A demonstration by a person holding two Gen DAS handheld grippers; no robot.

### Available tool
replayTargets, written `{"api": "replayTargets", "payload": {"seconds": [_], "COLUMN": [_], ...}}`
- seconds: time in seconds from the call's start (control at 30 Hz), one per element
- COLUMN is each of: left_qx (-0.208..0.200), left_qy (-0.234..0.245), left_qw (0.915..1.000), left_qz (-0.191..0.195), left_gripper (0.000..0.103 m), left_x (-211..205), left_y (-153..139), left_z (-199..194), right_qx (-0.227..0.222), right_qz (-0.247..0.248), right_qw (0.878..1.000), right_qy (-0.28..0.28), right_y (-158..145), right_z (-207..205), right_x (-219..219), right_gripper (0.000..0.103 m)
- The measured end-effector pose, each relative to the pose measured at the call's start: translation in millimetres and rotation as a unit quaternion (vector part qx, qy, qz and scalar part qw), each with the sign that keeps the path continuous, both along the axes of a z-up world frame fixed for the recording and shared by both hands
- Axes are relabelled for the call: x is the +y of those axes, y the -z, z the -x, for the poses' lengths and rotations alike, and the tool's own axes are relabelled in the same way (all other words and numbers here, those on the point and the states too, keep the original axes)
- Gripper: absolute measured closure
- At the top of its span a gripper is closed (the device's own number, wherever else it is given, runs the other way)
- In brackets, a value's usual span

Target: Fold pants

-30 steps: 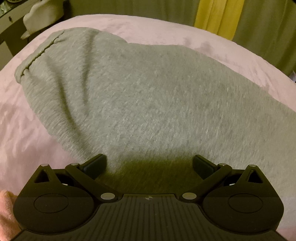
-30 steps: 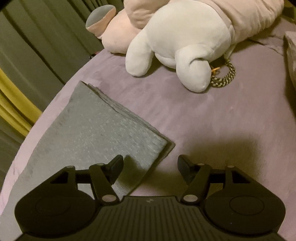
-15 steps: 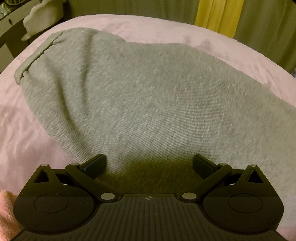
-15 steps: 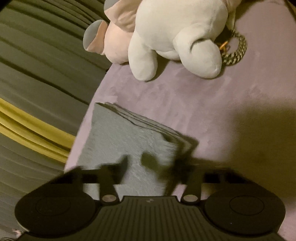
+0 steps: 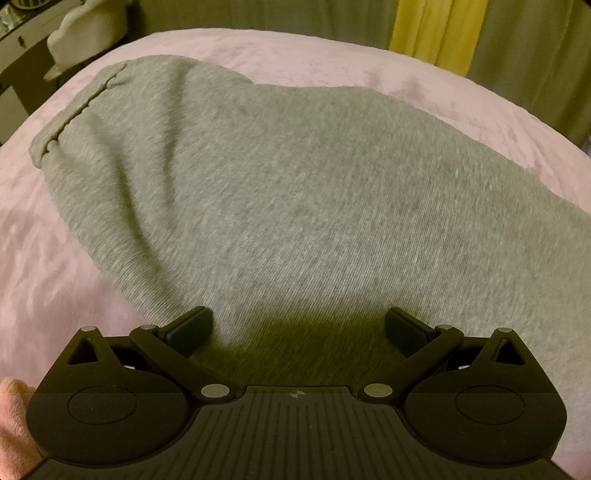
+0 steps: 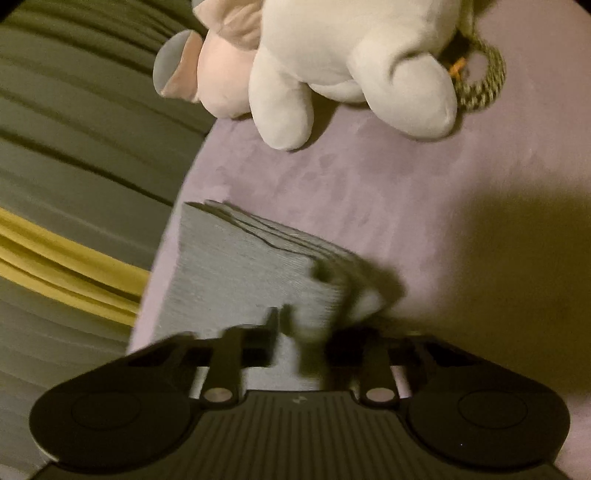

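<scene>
Grey sweatpants [image 5: 295,192] lie spread on a pink bed cover [image 5: 48,266], the elastic waistband [image 5: 77,110] at the far left. My left gripper [image 5: 299,328] is open and empty, low over the pants' near part. In the right wrist view the leg ends [image 6: 243,266] lie stacked near the bed's left edge. My right gripper [image 6: 303,332] has closed around the near corner of the leg ends, and grey cloth stands bunched between its blurred fingers.
A white and pink plush toy [image 6: 332,55] lies on the bed beyond the leg ends, with a braided cord loop [image 6: 484,77] beside it. Grey and yellow curtains [image 6: 74,184] hang past the bed's edge. A dresser with a white object [image 5: 81,33] stands far left.
My right gripper moved forward and left onto the corner of the leg ends and closed on it. The left gripper stayed nearly still, open over the pants.
</scene>
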State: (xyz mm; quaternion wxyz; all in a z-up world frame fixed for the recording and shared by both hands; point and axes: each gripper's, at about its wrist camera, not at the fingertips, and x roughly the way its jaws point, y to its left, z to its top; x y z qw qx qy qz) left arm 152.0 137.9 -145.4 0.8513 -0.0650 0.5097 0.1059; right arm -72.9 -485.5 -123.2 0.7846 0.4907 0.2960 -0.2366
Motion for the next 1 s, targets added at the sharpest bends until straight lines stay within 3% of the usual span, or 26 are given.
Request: {"api": "replayTargets", "payload": {"seconds": [0.1,0.2,0.27,0.3,0.4,0.5,0.53,0.67,0.7,0.73,0.77,0.8,0.83,0.9,1.0], "left_qx": [-0.005,-0.024,-0.035,-0.040,-0.057,-0.070,-0.072,-0.059,-0.054,-0.051,-0.047,-0.041,-0.035,-0.040,-0.065], "left_qy": [-0.006,-0.024,-0.036,-0.039,-0.050,-0.055,-0.057,-0.066,-0.063,-0.061,-0.059,-0.058,-0.055,-0.035,0.020], "left_qw": [1.0000,0.9994,0.9987,0.9984,0.9971,0.9960,0.9957,0.9960,0.9965,0.9968,0.9971,0.9974,0.9978,0.9986,0.9976], "left_qz": [0.006,0.006,0.006,0.005,-0.002,-0.004,-0.006,-0.012,-0.006,0.000,0.006,0.009,0.010,0.008,0.016], "left_gripper": [0.000,0.000,0.000,0.000,0.000,0.000,0.000,0.000,0.000,0.000,0.000,0.000,0.000,0.000,0.000], "left_x": [3,10,16,19,31,47,52,67,70,71,72,72,69,58,34], "left_y": [-7,-21,-30,-35,-50,-61,-62,-55,-51,-47,-42,-40,-37,-38,-47], "left_z": [5,15,22,27,40,53,58,68,69,70,68,67,64,61,61], "right_qx": [0.001,0.010,-0.006,-0.020,-0.073,-0.102,-0.091,0.054,0.041,0.025,0.024,0.028,0.022,-0.020,-0.067], "right_qz": [0.027,0.139,0.252,0.282,0.348,0.340,0.329,0.262,0.285,0.305,0.295,0.271,0.248,0.222,0.161], "right_qw": [1.000,0.989,0.959,0.946,0.888,0.824,0.811,0.764,0.763,0.752,0.746,0.745,0.755,0.778,0.837], "right_qy": [0.000,-0.056,-0.132,-0.161,-0.291,-0.441,-0.475,-0.587,-0.579,-0.583,-0.597,-0.609,-0.607,-0.588,-0.518], "right_y": [-27,-80,-128,-144,-176,-146,-125,-12,-8,-14,-19,-25,-35,-57,-76], "right_z": [-5,-32,-63,-72,-103,-117,-120,-131,-124,-118,-119,-121,-120,-117,-112], "right_x": [6,41,96,121,233,349,377,452,457,460,460,457,448,427,373], "right_gripper": [0.093,0.093,0.093,0.093,0.093,0.092,0.092,0.089,0.089,0.086,0.067,0.035,0.027,0.024,0.012]}}
